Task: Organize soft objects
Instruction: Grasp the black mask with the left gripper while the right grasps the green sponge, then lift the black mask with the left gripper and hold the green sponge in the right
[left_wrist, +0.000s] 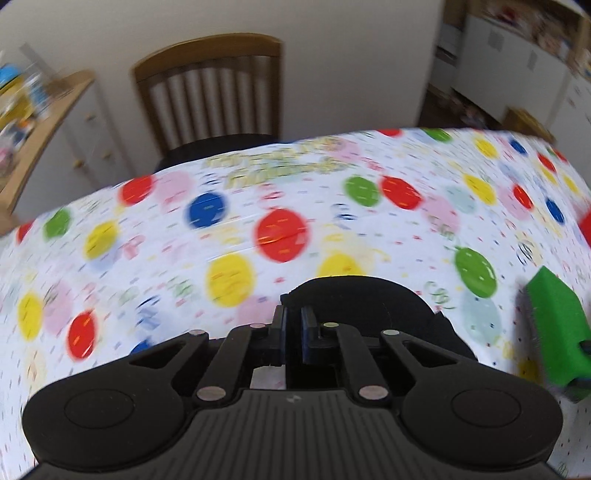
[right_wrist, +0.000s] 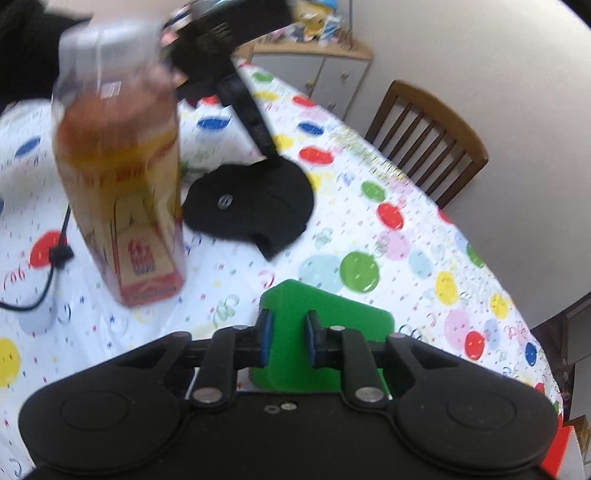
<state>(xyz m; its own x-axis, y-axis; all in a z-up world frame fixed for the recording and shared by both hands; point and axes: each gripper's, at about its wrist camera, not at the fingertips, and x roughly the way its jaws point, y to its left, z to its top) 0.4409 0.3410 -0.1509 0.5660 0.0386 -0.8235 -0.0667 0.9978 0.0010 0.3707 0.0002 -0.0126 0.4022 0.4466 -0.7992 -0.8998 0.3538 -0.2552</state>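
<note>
A green sponge (right_wrist: 325, 325) lies on the balloon-print tablecloth (right_wrist: 406, 258), and my right gripper (right_wrist: 290, 334) is shut on its near end, blue pads pressing both sides. The same green sponge (left_wrist: 554, 328) shows at the right edge of the left wrist view. A black fabric piece (right_wrist: 247, 203) with a small metal eyelet lies further back. My left gripper (left_wrist: 293, 317) has its jaws together at the edge of that black fabric (left_wrist: 362, 299). From the right wrist view, the left gripper (right_wrist: 272, 157) slants down onto the fabric's far edge.
A clear bottle of amber liquid (right_wrist: 122, 192) stands blurred left of the sponge, with a black cable (right_wrist: 55, 258) beside it. A wooden chair (left_wrist: 210, 96) is at the table's far side. A light wood cabinet (left_wrist: 44, 122) with clutter is on the left.
</note>
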